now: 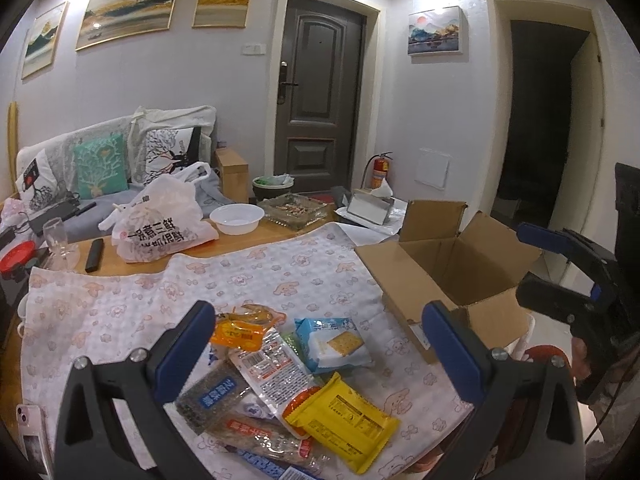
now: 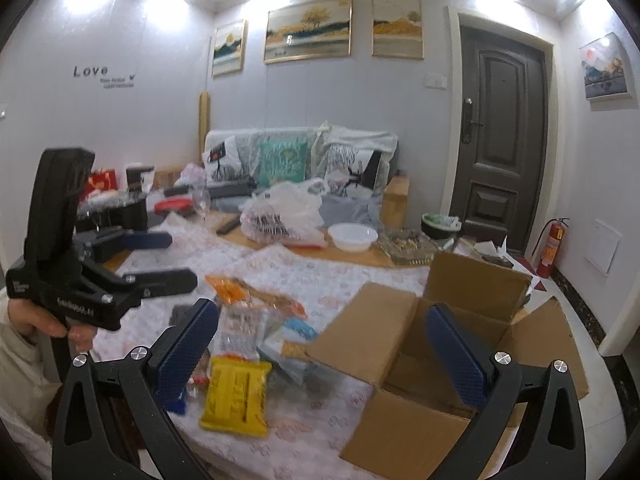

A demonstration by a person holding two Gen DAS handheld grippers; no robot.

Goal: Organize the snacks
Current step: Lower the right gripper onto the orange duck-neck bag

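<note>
A pile of snack packets lies on a patterned cloth [image 1: 248, 280]: a yellow packet [image 1: 344, 420], a light blue cracker packet [image 1: 332, 344], an orange packet [image 1: 236, 336] and a clear packet with a label [image 1: 272, 372]. An open cardboard box [image 1: 452, 276] stands to their right. My left gripper [image 1: 320, 344] is open and empty above the pile. My right gripper [image 2: 324, 340] is open and empty, between the yellow packet [image 2: 236, 396] and the box [image 2: 440, 344]. Each gripper shows in the other's view, the right one [image 1: 532, 260] and the left one [image 2: 176, 256].
A white plastic bag [image 1: 160, 220], a white bowl [image 1: 236, 218], a glass dish [image 1: 292, 210], a tissue holder [image 1: 368, 208], a black remote [image 1: 95, 254] and a wine glass [image 1: 56, 240] stand at the table's far side. A sofa with cushions [image 1: 100, 164] is behind. A phone [image 1: 28, 420] lies at the left.
</note>
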